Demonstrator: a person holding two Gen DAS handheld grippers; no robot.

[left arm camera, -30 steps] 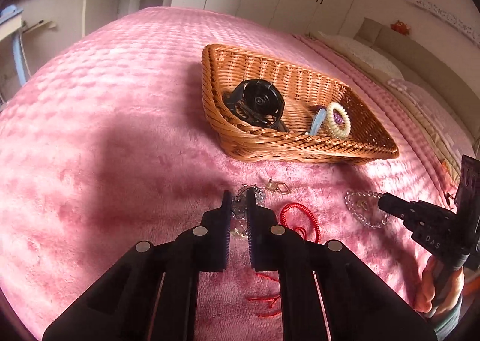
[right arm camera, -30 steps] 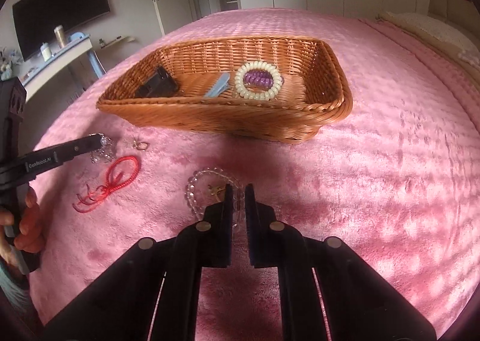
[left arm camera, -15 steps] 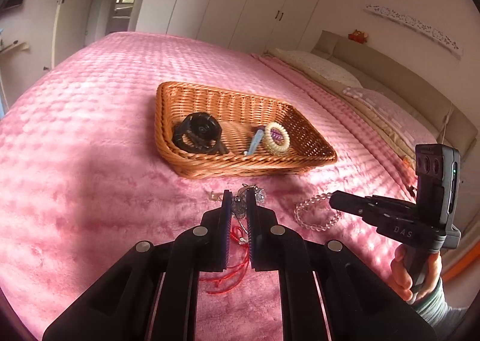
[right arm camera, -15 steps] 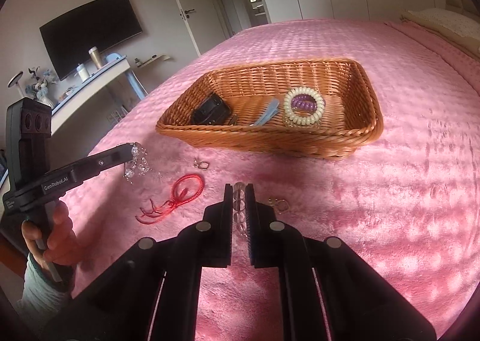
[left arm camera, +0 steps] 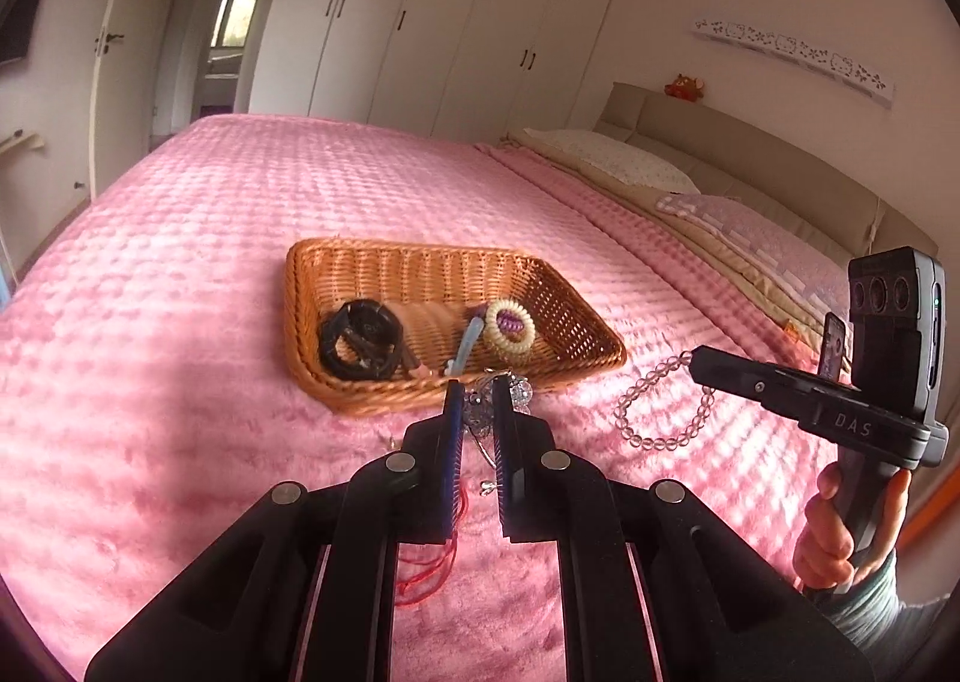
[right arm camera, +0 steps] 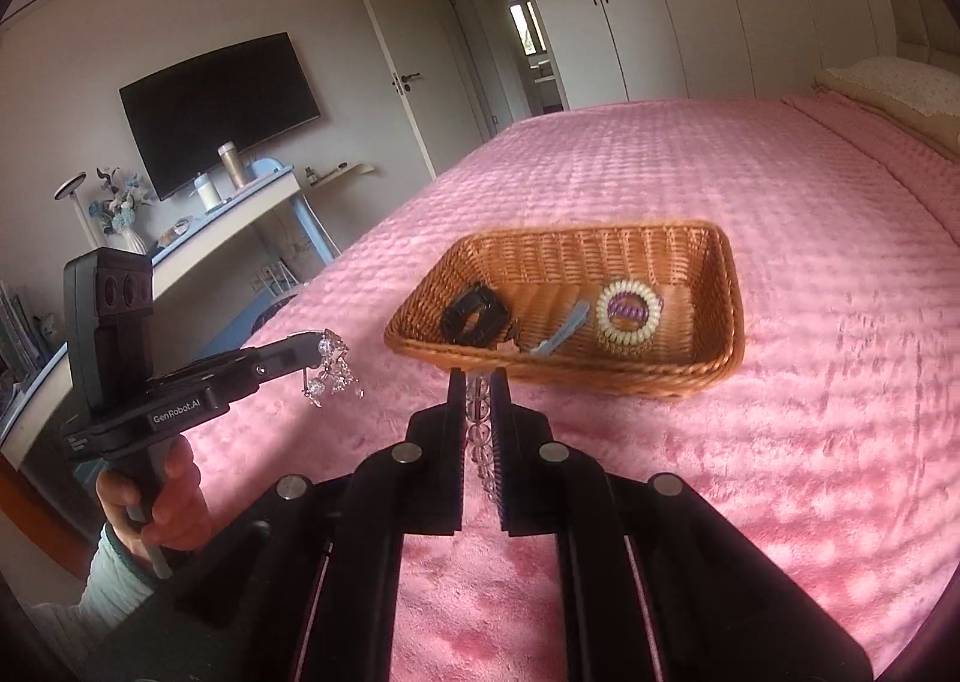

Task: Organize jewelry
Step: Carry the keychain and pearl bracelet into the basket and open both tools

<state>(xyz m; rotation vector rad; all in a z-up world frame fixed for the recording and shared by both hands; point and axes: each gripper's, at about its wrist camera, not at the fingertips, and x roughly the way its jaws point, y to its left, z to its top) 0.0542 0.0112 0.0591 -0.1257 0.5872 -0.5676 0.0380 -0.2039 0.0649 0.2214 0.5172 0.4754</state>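
A wicker basket [left arm camera: 558, 292] [right arm camera: 729, 286] sits on the pink bed and holds a black hair clip [left arm camera: 359, 335], a blue clip [left arm camera: 467, 345] and a cream and purple coil hair tie [left arm camera: 509, 326]. My left gripper [left arm camera: 477, 403] is shut on a crystal bracelet [left arm camera: 517, 391] and holds it in the air before the basket; it also shows in the right wrist view [right arm camera: 330, 373]. My right gripper [right arm camera: 478, 388] is shut on a clear bead bracelet [right arm camera: 480, 430], which hangs from it in the left wrist view [left arm camera: 660, 412].
A red cord bracelet [left arm camera: 429, 577] lies on the pink blanket [left arm camera: 180, 352] under my left gripper. Pillows [left arm camera: 612, 160] and a headboard are at the right. A desk [right arm camera: 240, 208] and a TV [right arm camera: 219, 112] stand left of the bed.
Both grippers have lifted their bracelets off the blanket and risen. The basket now looks farther away and lower in both views.
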